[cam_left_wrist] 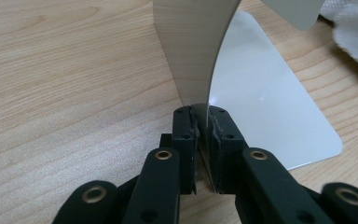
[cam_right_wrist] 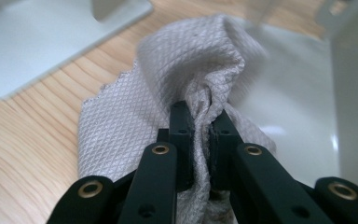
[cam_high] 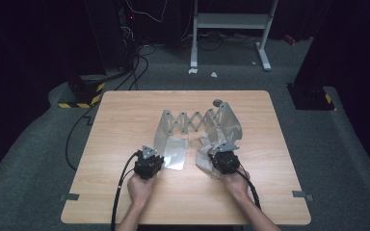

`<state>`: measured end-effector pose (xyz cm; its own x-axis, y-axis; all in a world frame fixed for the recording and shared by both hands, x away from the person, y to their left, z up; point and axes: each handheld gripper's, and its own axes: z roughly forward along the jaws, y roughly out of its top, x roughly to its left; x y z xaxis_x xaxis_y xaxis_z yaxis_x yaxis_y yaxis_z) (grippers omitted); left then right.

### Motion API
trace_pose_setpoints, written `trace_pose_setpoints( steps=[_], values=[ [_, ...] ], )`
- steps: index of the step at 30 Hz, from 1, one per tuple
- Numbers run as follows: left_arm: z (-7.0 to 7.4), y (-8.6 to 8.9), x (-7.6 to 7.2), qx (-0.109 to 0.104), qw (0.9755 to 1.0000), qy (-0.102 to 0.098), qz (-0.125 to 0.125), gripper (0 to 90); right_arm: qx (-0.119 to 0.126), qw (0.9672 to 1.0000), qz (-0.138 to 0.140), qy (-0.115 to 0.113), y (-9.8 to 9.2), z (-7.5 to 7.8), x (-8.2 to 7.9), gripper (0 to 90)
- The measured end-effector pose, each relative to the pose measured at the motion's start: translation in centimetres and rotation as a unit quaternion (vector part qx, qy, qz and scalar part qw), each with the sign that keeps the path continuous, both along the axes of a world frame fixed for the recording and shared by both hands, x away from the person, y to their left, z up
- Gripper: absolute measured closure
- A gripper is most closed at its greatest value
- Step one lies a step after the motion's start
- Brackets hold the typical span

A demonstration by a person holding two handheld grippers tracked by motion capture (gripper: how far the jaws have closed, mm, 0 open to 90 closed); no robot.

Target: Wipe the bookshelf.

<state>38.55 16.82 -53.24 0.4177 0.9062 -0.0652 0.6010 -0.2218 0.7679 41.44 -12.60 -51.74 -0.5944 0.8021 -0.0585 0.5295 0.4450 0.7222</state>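
Two hands reach in from the near table edge, side by side. Left gripper (cam_left_wrist: 201, 122) clamps the rack's (cam_high: 197, 124) upright metal end plate; right gripper (cam_right_wrist: 200, 122) pinches the bunched cloth (cam_right_wrist: 168, 84). Rack's long axis runs crosswise mid-table.

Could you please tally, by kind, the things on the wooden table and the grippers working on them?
Silver metal expanding rack with scissor lattice: 1
White textured cloth: 1
Small round grey disc at the far edge: 1
Black two-jaw grippers, left and right: 2
Total: 5
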Motion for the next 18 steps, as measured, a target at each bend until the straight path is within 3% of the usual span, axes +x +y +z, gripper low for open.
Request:
trace_pose_setpoints(
  steps=[9, 18],
  values=[
    [0.0, 0.0, 0.0, -0.001, 1.0000, 0.001, 0.000, 81.7, 0.040, 0.9990, 0.021, -0.002, 2.8, 2.1, 1.0, 83.2],
    [0.0, 0.0, 0.0, 0.000, 1.0000, 0.000, -0.001, 81.7, 0.061, 0.9976, 0.032, 0.007, 4.3, 3.5, 2.5, 83.6]
  ],
)
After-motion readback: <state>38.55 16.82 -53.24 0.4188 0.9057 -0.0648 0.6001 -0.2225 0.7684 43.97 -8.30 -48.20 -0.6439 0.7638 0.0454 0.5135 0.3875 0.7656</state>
